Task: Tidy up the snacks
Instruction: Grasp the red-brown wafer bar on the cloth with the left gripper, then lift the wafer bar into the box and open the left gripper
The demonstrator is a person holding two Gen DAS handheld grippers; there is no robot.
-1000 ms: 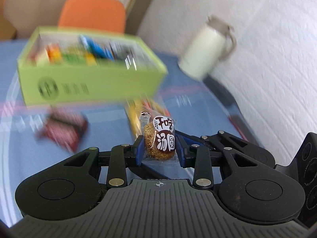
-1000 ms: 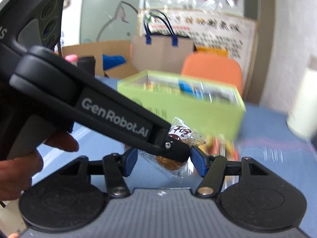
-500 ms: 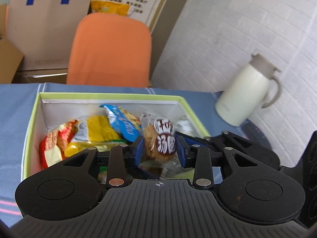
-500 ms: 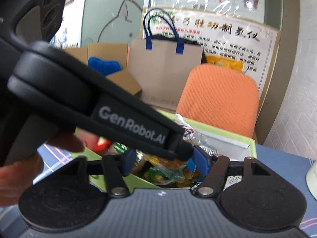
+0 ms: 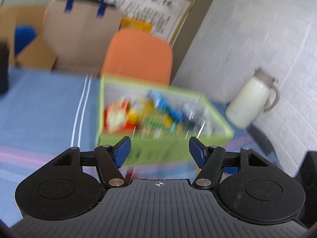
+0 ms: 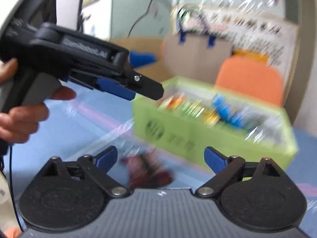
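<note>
Both grippers, left and right, were opening with nothing between the jaws. Box at two o'clock held mixed snacks. One red packet remained outside, just ahead on the cloth.

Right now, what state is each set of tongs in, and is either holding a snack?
Left tongs: opening, nothing between the pads.
Right tongs: opening, nothing held.
</note>
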